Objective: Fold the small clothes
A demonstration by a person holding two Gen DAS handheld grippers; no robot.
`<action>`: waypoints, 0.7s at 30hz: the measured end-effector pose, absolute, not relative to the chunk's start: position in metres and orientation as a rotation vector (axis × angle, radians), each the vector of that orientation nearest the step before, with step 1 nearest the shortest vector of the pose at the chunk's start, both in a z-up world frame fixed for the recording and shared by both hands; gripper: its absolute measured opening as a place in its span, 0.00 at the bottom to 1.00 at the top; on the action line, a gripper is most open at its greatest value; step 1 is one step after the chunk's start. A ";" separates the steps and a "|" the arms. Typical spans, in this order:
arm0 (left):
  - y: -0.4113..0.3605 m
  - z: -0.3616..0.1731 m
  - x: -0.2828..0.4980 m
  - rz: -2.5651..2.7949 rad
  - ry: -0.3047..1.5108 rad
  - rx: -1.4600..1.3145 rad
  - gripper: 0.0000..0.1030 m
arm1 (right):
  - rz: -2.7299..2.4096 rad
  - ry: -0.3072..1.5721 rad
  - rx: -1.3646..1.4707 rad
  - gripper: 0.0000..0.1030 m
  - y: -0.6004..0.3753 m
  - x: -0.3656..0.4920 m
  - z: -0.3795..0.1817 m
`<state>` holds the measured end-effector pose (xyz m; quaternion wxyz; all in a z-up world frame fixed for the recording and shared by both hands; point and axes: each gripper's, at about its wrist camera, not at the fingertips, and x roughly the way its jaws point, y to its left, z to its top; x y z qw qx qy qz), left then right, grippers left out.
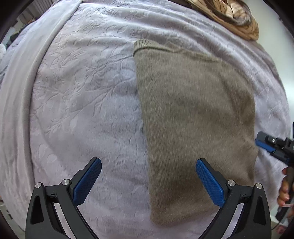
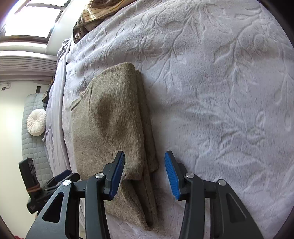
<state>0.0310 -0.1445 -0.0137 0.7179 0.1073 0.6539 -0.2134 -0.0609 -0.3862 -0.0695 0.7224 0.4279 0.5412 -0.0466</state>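
Note:
A tan knitted garment (image 1: 196,119) lies folded into a long rectangle on a pale lilac embossed blanket (image 1: 82,92). My left gripper (image 1: 148,169) is open and empty, hovering over the garment's left edge. My right gripper (image 2: 144,163) is open and empty, its jaws standing either side of the garment's (image 2: 117,117) layered folded edge at its near end. The right gripper also shows at the right edge of the left wrist view (image 1: 272,145), beside the garment's right side.
A brown striped cloth (image 1: 237,16) lies bunched at the blanket's far end. In the right wrist view a grey quilted mat (image 2: 31,147) with a round white cushion (image 2: 36,122) lies on the floor left of the blanket, under a bright window (image 2: 35,16).

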 end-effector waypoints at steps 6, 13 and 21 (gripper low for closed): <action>-0.144 -0.016 0.064 -0.552 1.473 0.110 1.00 | -0.055 1.179 0.981 0.56 -0.397 -0.050 -0.077; -0.160 -0.042 0.078 -0.657 1.525 0.005 1.00 | 0.070 1.197 1.004 0.56 -0.401 -0.030 -0.096; -0.189 -0.061 0.067 -0.700 1.548 0.029 1.00 | 0.209 1.247 0.966 0.57 -0.389 -0.004 -0.112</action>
